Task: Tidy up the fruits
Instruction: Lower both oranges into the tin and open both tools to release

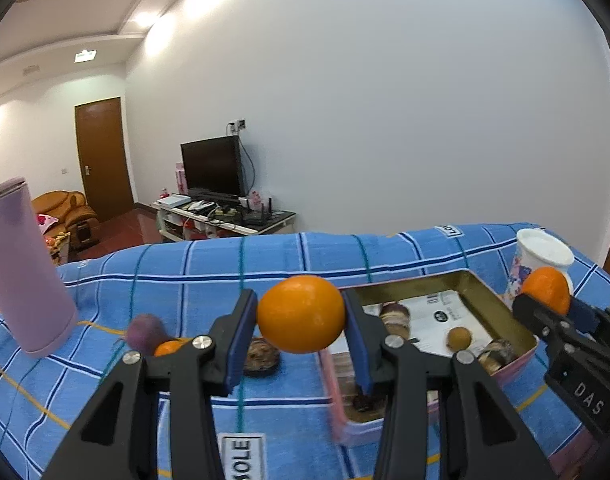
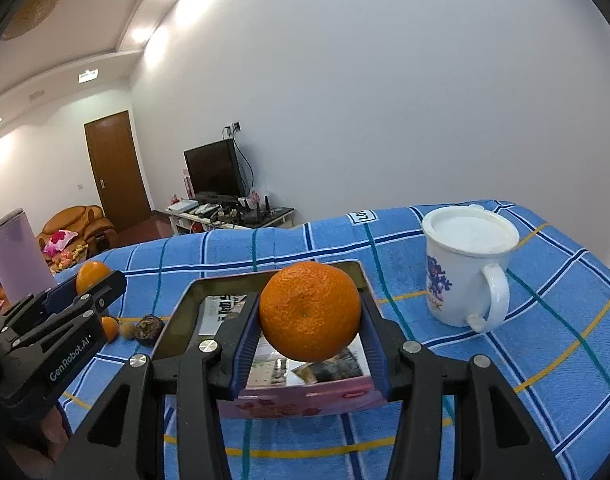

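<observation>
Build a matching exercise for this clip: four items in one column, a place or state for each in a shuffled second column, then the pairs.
Items
1. smooth orange
2. white mug
3. lilac tumbler
4. pink tin

Places or states
A. open, holding small items
B. upright at the cloth's left end
C. clamped in the left hand-held gripper
D. lidded, handle showing, right of the tin

Pairs: 1-C, 2-D, 3-B, 4-A
</observation>
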A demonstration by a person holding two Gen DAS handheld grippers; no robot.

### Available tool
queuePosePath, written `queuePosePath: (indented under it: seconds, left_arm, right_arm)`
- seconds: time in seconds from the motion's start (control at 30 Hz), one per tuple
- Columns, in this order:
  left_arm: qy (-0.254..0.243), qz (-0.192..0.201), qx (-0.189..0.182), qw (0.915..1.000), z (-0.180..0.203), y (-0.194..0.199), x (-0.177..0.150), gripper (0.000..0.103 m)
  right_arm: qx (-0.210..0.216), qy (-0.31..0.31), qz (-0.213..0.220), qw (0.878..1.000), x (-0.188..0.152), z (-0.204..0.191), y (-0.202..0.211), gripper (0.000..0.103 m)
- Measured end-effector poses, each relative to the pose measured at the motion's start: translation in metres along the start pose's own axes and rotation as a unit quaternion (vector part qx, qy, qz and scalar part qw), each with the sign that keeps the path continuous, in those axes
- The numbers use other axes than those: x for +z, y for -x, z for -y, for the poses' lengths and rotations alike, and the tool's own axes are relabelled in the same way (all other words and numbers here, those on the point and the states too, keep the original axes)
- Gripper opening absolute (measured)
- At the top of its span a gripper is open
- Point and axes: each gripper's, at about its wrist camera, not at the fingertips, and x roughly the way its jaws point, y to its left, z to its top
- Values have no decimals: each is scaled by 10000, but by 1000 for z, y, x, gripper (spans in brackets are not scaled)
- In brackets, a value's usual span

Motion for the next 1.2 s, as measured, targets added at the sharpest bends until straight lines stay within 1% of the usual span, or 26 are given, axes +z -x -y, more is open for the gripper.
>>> queuePosePath:
  seconds: [0.17, 0.4, 0.53, 0.63, 0.8, 0.97, 1.07, 1.2]
  left_arm:
    - [-1, -43, -69, 10000, 10, -7, 0, 45]
    - [90, -176, -148, 9997, 22, -22, 1, 45]
    - [37, -203, -151, 9997, 29, -29, 1, 45]
    - [21, -245, -162, 9996, 35, -36, 0, 45]
    - [65, -363, -243, 9990, 46, -51, 0, 45]
    - [104, -433, -346, 9984, 57, -61, 2, 45]
    - [99, -436, -352, 9984, 58, -63, -1, 45]
    - [218, -593, -419, 9971, 52, -71, -4, 45]
  right_arm:
    - [-131, 151, 40, 9998, 11, 5, 0, 50]
    - [-178, 62, 130, 9997, 24, 10, -13, 50]
    - [-237, 22, 216, 9995, 15, 11, -22, 50]
    - [-182, 3, 9, 9998, 9, 16, -30, 50]
    - [-294, -38, 140, 9995, 14, 27, -30, 50]
    - [-318, -111, 84, 9994, 16, 33, -33, 50]
    - [-325, -148, 52, 9993, 16, 34, -34, 50]
    - [-272, -144, -33, 9995, 15, 34, -40, 50]
